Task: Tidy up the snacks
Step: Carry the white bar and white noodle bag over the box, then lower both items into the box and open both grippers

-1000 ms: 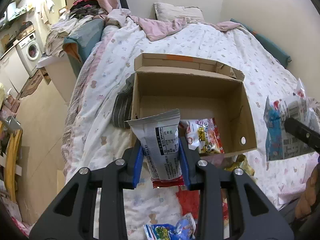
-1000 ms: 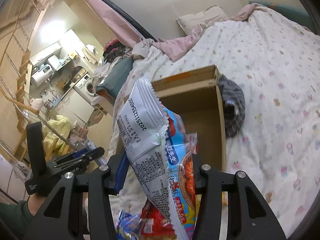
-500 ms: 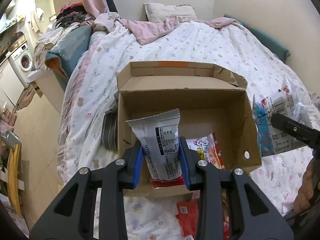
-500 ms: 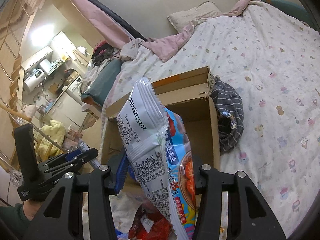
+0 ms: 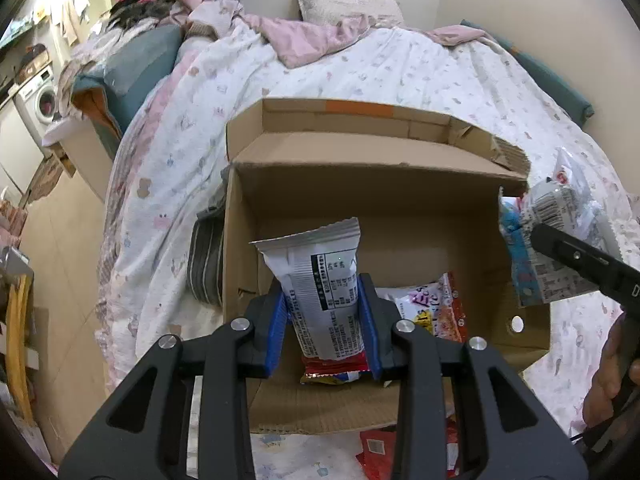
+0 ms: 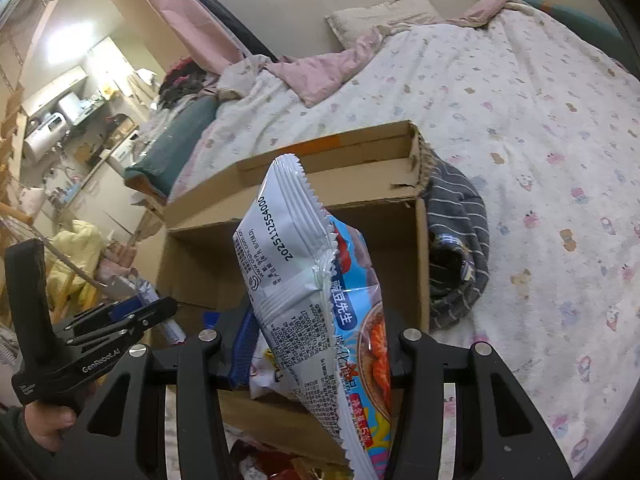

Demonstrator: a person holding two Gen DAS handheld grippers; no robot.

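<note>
Over the bed, in the left wrist view, the left gripper (image 5: 325, 320) has its blue fingers (image 5: 277, 326) clamped on a white snack packet (image 5: 320, 280), held upright above the near half of the open cardboard box (image 5: 400, 176). One red-and-white packet (image 5: 434, 310) already lies on the box floor, and one red packet (image 5: 334, 368) shows just below the held one. At the right edge the other gripper carries one blue-and-white bag (image 5: 548, 240) outside the box's right wall. Loose packets lie on the bedspread (image 5: 280, 80) in front of the box; how many I cannot tell.

From the right wrist view, the right gripper (image 6: 320, 352) has its fingers closed on the blue-and-white bag (image 6: 316, 280), hanging before the box (image 6: 360, 184). One striped garment (image 6: 456, 248) lies against the box's side.

To do this step well, I would lower each packet fully past the rim before letting go, one hand at a time, and lay them flat beside the packet inside so they do not catch on the flaps.
</note>
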